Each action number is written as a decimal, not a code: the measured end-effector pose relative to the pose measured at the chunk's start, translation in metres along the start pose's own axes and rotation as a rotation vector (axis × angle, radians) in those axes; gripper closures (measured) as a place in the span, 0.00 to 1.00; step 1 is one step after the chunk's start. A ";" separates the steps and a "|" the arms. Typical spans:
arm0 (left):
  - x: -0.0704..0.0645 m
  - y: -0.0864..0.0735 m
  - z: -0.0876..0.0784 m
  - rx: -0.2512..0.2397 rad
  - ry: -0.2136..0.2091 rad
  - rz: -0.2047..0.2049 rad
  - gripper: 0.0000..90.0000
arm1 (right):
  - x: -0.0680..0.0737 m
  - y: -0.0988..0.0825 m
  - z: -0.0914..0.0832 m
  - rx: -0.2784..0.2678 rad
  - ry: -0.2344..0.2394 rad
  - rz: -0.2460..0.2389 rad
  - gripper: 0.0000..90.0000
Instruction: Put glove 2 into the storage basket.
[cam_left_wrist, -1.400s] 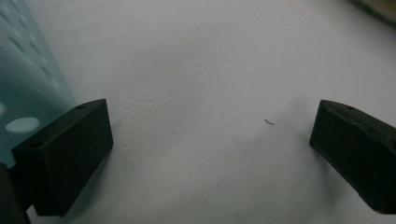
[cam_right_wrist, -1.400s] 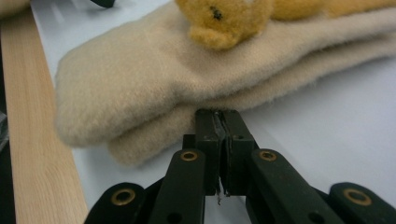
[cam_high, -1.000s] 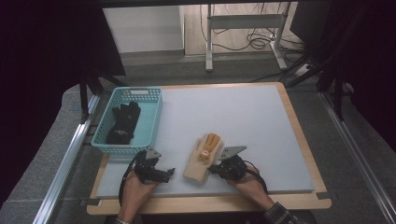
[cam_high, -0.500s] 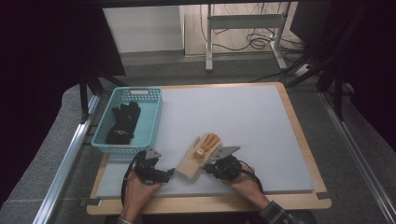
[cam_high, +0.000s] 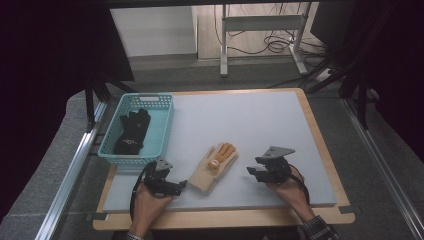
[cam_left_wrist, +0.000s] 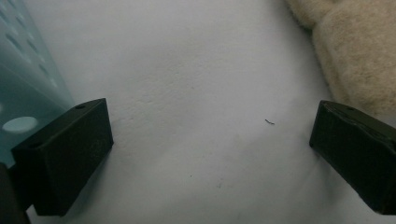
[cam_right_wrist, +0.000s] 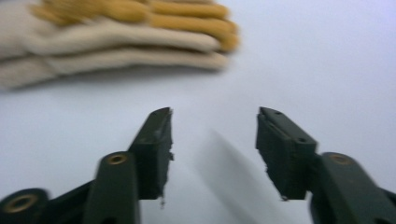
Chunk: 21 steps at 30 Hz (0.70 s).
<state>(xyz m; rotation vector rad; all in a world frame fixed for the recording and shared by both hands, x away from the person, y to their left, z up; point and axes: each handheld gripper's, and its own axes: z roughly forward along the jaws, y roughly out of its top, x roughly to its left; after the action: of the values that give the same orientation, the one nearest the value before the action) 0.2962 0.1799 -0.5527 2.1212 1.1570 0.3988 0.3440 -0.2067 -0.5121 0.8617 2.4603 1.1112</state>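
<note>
A cream glove with yellow-orange fingers (cam_high: 214, 165) lies flat on the pale mat, between my two grippers. The right gripper (cam_high: 254, 167) sits to its right, clear of it; its jaws have just been opening and stand apart with nothing between them. In the right gripper view the glove (cam_right_wrist: 116, 35) lies ahead and to the left of the right gripper (cam_right_wrist: 212, 121). My left gripper (cam_high: 179, 184) rests on the mat at the glove's cuff. The left gripper (cam_left_wrist: 210, 135) is wide open on bare mat, and the glove's cuff (cam_left_wrist: 355, 60) lies just beyond its right jaw.
A teal plastic basket (cam_high: 161, 131) at the left edge of the mat holds a black glove (cam_high: 132, 132). Its wall (cam_left_wrist: 23, 84) stands close beside my left gripper's left jaw. The mat lies on a wooden board (cam_high: 320, 132). Metal rails run along both sides.
The right gripper has let go of the glove and pulled away to the right, with its jaws now apart. The glove has shifted left and turned a little. The left gripper has stayed put.
</note>
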 end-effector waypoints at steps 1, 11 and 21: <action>0.000 0.000 0.000 0.000 0.000 0.000 0.00 | 0.000 0.000 0.000 0.000 0.000 0.000 0.48; 0.000 0.000 0.000 0.001 0.000 0.000 0.00 | -0.032 -0.027 -0.018 0.020 -0.125 0.069 0.24; 0.000 0.000 0.000 0.003 -0.002 -0.002 0.00 | -0.043 -0.041 -0.017 0.057 -0.173 0.107 0.13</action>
<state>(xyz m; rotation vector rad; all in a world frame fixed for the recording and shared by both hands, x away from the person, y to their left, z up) 0.2964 0.1800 -0.5526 2.1221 1.1588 0.3939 0.3523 -0.2651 -0.5305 1.0705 2.3375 0.9600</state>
